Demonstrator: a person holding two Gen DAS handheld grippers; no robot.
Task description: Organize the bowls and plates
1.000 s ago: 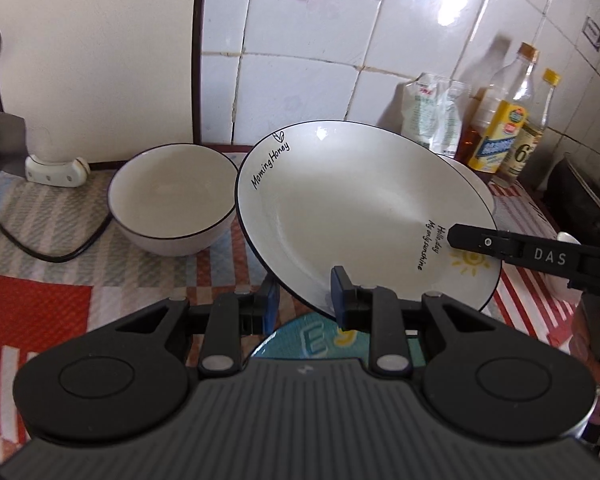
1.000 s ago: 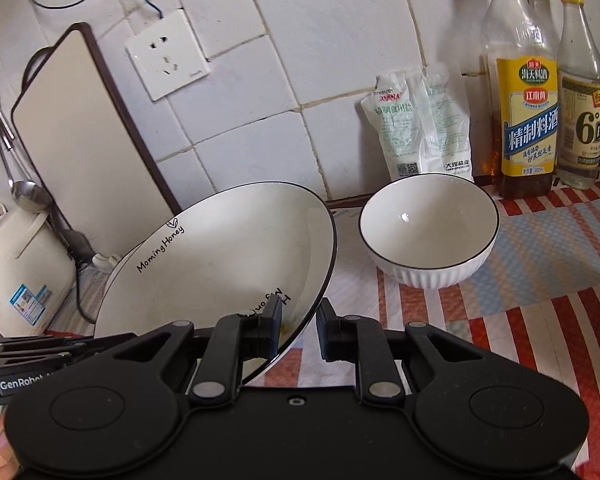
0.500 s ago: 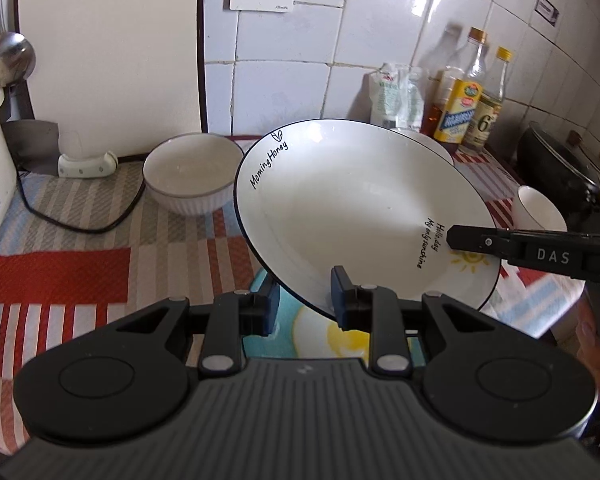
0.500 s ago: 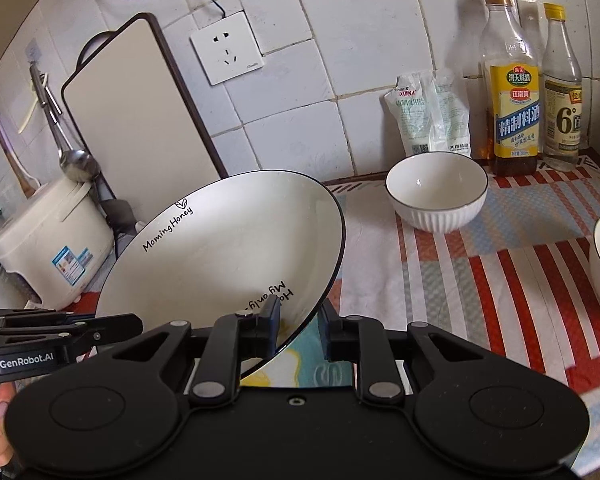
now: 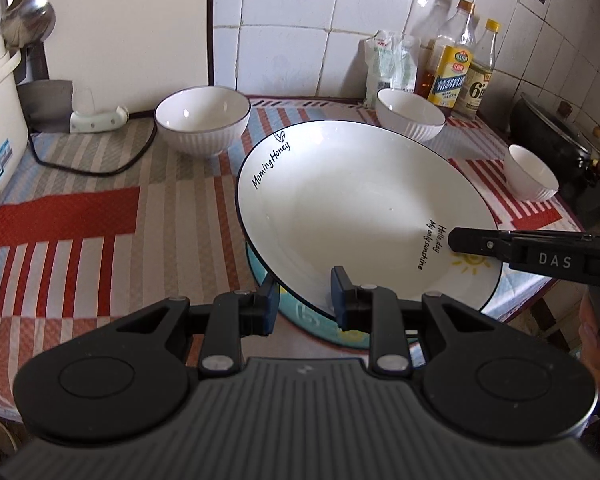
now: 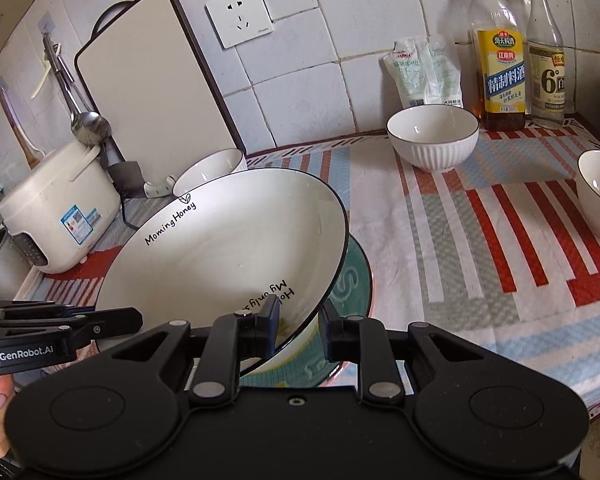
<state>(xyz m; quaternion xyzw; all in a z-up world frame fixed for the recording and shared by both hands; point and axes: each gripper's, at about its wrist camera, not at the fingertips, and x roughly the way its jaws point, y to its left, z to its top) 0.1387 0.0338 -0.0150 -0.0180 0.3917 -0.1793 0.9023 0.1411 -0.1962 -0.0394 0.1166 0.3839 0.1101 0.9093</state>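
Left wrist: gripper point(image 5: 305, 300) clamping plate point(image 5: 352, 204)

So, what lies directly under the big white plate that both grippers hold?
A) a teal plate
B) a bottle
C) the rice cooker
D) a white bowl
A: the white plate, gripped at its rim by the left gripper and the right gripper, is tilted above a teal plate whose edge shows beneath it on the striped cloth.

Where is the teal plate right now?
In both views, the teal plate lies on the striped cloth, directly under the held white plate.
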